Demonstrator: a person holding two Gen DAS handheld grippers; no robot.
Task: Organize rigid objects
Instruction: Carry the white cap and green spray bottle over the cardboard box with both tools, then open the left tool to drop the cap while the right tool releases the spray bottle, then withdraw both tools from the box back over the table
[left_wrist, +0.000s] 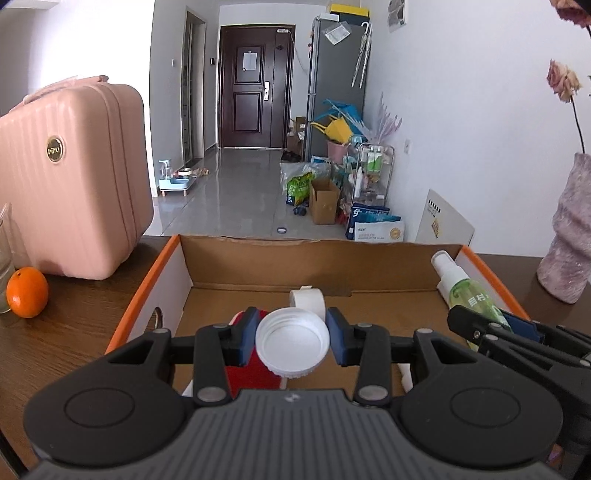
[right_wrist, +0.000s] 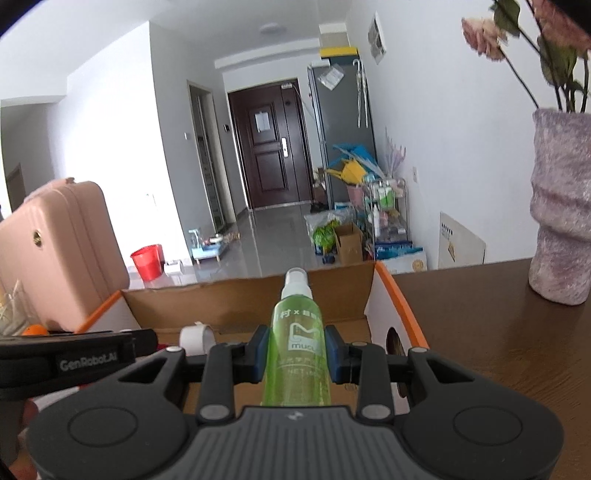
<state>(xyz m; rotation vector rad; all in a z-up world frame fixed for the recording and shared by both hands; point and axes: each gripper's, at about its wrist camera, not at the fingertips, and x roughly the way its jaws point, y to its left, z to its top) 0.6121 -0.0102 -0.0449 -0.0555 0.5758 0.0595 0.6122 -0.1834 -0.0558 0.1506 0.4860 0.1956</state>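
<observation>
The left gripper (left_wrist: 291, 341) clamps a white screw cap (left_wrist: 292, 343) over the cardboard box (left_wrist: 147, 284), hiding most of something red, perhaps a can (left_wrist: 251, 374). The right gripper (right_wrist: 295, 354) pinches a green spray bottle (right_wrist: 297, 354) above the box; its base is cut off behind the gripper body. A white tape roll (left_wrist: 307, 300) lies inside.

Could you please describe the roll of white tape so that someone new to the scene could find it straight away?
Start at the open cardboard box with orange edges on the brown table. Inside, near its far wall, the tape stands on edge, just beyond the white cap held in the left gripper. Unlike the cap, it is a hollow ring.
</observation>
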